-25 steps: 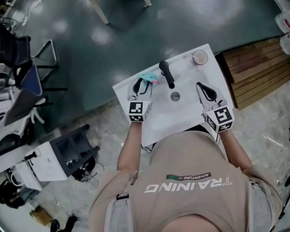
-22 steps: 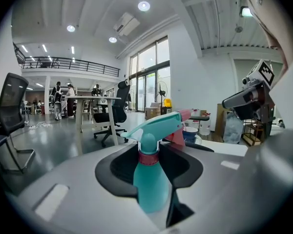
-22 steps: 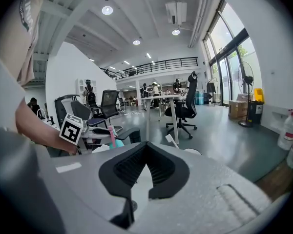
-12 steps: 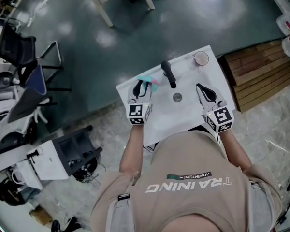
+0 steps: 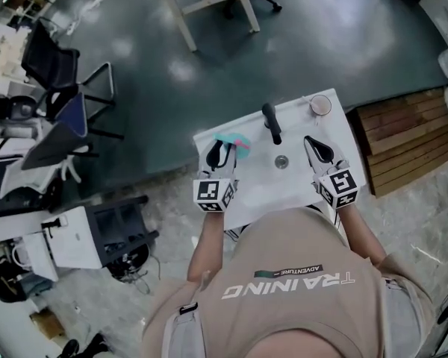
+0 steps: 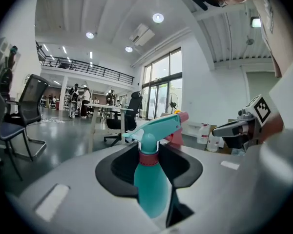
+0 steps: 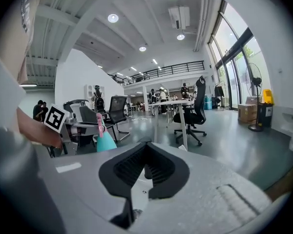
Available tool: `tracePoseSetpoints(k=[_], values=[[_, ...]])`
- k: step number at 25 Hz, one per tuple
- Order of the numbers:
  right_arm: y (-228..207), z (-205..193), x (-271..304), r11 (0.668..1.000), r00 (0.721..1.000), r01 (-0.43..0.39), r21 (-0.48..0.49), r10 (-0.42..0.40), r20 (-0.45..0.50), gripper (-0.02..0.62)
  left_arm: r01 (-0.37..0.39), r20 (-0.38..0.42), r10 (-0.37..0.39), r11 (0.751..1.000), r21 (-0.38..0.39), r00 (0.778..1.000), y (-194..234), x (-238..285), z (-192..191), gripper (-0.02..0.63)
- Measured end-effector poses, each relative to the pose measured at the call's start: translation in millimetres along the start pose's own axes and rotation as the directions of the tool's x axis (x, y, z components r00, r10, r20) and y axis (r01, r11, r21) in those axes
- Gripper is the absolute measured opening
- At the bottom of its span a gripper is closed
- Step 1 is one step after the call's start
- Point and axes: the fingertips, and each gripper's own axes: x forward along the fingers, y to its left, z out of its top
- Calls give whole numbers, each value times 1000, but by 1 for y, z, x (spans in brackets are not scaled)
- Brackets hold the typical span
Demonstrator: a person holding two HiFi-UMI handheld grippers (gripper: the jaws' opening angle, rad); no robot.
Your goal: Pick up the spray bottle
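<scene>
Left claw [image 6: 149, 152]: clamped on the teal spray bottle [image 6: 150, 186], with the pads on its tapering shoulder just under the red collar [image 6: 147, 158].

Right claw [image 7: 146, 167], right of the faucet [image 5: 271, 123]: jaws slightly apart, nothing between them.

The bottle is left of the faucet, over the tabletop [image 5: 257, 189]. Its base is hidden.

Risks:
- The smooth taper may slide down through the pads.
- A swing toward the faucet could knock the bottle loose.
</scene>
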Motion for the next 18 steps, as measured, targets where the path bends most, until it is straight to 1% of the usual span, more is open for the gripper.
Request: tracePoseSetpoints(k=[5,8,12,16,18], values=[[10,6,5,999,999,-38,-28,39,18,2,-51,8,51,999,-2,999,0,-24,13,146],[16,13,8,997,997,-67,-42,69,29,2,-80,26,80,997,-1,996,0,-36,25,146],[20,33,9,993,993,-91,-70,96,66,2,-104,58,103,995,4,993,-4,-48,46,146],[27,51,14,986,987,-119,-118,130,95,2,-122,72,121,993,5,990,-6,-55,58,146],[30,61,15,983,985,-124,-134,139,106,2,-139,72,137,990,26,988,-7,-60,63,146]])
